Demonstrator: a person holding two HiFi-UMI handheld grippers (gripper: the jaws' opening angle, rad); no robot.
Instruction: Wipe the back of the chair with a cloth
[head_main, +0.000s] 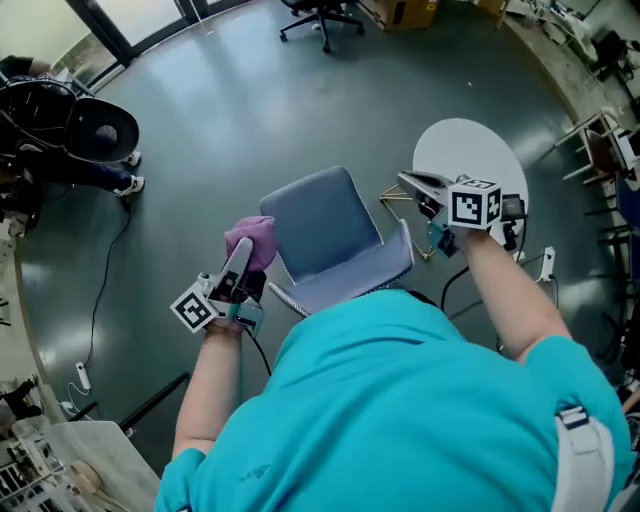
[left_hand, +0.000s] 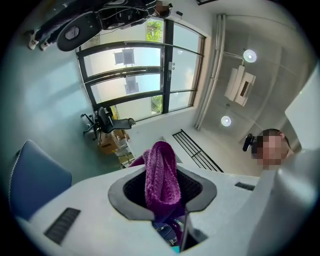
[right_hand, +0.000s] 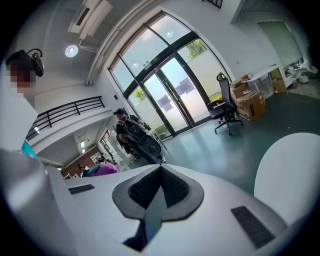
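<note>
Jaws of the left gripper (left_hand: 162, 192) pinch a purple knit cloth (left_hand: 161, 172), which is plain in that gripper's own view. Only the head view shows the cloth just beside the blue chair (head_main: 325, 225). The right gripper (right_hand: 159, 174) has its jaws pressed together with nothing between them.

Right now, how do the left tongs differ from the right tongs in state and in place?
The left tongs are shut on a purple knitted cloth; the right tongs are shut with nothing between them. The left tongs are beside the left edge of the blue padded chair; the right tongs are beside its right edge, near the round white table. Both are shut and held close to the chair.
</note>
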